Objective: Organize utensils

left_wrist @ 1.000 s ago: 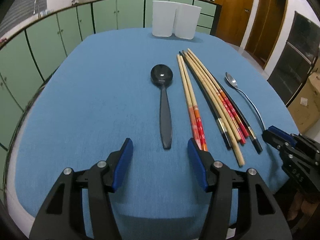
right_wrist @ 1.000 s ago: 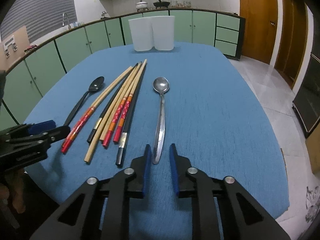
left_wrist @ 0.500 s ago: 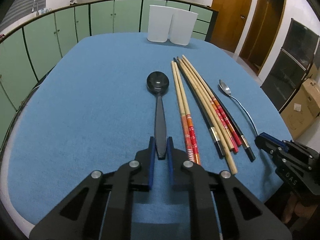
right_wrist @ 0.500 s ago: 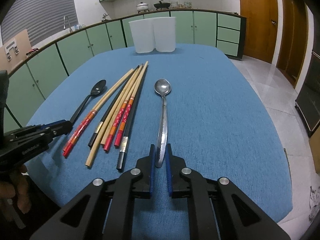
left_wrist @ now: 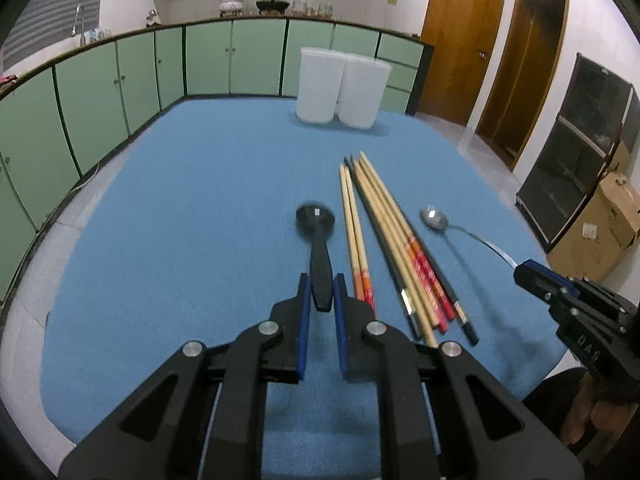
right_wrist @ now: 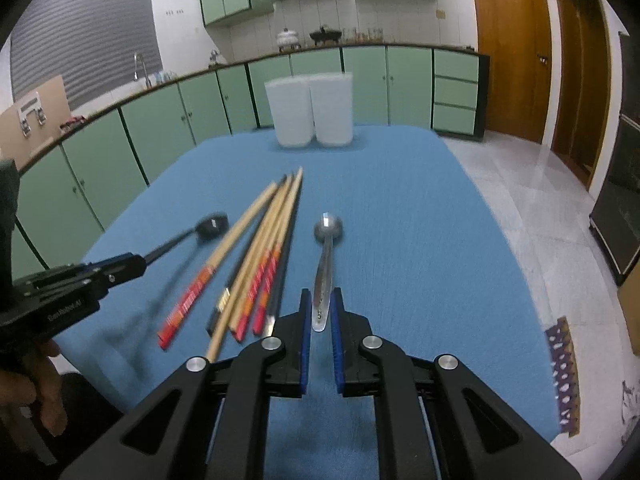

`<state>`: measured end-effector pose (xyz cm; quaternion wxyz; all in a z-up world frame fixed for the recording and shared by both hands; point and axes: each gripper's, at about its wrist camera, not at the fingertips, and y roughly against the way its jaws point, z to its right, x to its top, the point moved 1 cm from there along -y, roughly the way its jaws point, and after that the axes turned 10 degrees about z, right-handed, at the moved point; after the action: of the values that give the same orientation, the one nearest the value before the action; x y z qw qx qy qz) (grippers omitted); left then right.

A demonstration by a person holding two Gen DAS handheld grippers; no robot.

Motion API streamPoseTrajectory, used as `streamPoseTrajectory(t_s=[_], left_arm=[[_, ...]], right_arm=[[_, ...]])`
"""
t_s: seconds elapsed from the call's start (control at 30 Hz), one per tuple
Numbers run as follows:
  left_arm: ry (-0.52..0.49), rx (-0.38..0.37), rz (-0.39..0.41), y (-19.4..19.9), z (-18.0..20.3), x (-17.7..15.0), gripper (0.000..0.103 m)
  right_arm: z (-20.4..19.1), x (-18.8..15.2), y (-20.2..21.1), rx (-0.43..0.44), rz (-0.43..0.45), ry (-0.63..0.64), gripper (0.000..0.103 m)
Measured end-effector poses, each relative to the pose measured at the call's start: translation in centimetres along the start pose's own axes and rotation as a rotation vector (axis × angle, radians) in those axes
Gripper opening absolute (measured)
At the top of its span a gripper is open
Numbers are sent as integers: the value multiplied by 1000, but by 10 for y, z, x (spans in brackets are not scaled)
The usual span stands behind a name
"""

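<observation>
My left gripper [left_wrist: 321, 287] is shut on the handle of a black spoon [left_wrist: 318, 236], which is lifted off the blue table [left_wrist: 192, 208]; its bowl points away from me. My right gripper [right_wrist: 321, 302] is shut on the handle of a metal spoon [right_wrist: 327, 252], also raised above the cloth. Several chopsticks [left_wrist: 384, 236] lie in a bundle between the two spoons, wooden and black ones with red and orange ends [right_wrist: 260, 256]. Each gripper shows in the other's view: the right gripper [left_wrist: 532, 276] at the right edge, the left gripper [right_wrist: 136, 264] at the left.
Two white containers [left_wrist: 342, 90] stand side by side at the table's far end [right_wrist: 310, 110]. Green cabinets run around the back and left. A cardboard box [left_wrist: 600, 220] and a dark cabinet stand on the floor at the right.
The left gripper closed on the black spoon's handle. Both grippers then rose, and each spoon came up off the table with them. The chopsticks stayed put.
</observation>
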<state>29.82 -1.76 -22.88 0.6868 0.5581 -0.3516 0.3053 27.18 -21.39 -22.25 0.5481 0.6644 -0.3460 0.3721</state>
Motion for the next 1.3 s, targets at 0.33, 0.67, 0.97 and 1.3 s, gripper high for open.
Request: streamPoseTrajectory(t_s=[0.33, 0.67, 0.97, 1.3], left_arm=[[6, -8, 85, 10, -3, 39, 10], [30, -8, 65, 6, -9, 28, 10], [27, 0, 83, 10, -13, 30, 10], [12, 4, 104, 23, -14, 38, 10]], right_arm=[[3, 44, 2, 10, 51, 42, 5], [12, -44, -15, -55, -120, -26, 26], [16, -53, -19, -25, -126, -27, 7], [10, 6, 8, 25, -21, -10, 1]])
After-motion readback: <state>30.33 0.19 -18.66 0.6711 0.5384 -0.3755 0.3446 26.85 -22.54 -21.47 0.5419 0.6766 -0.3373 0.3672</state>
